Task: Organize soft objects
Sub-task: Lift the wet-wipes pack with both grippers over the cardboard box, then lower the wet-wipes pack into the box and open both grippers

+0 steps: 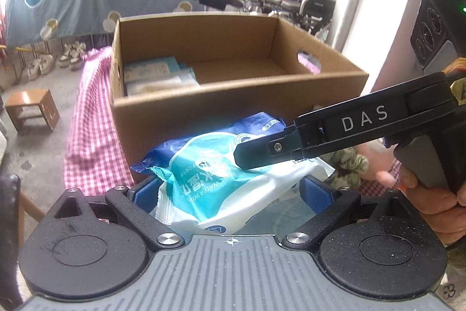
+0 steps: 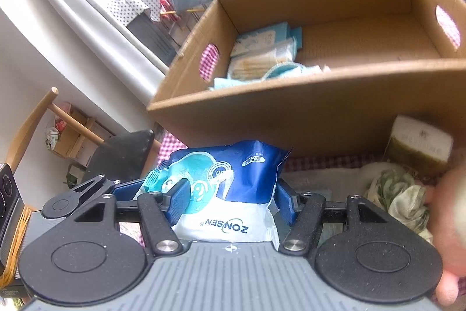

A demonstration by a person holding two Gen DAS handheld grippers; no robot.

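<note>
Left wrist view: my left hand-held gripper (image 1: 233, 191) clamps the wet-wipe pack (image 1: 221, 182) near the cardboard box (image 1: 238, 98); my right hand-held gripper (image 1: 247, 156) pinches its top.

Right wrist view: the pads press the pack (image 2: 230, 194); the slippery film could slide out or snag the box's near wall (image 2: 291, 112).

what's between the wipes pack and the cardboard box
Nothing in the way: right wrist view shows only a short strip of pink checked cloth between the wipes pack and the cardboard box front wall.
</note>
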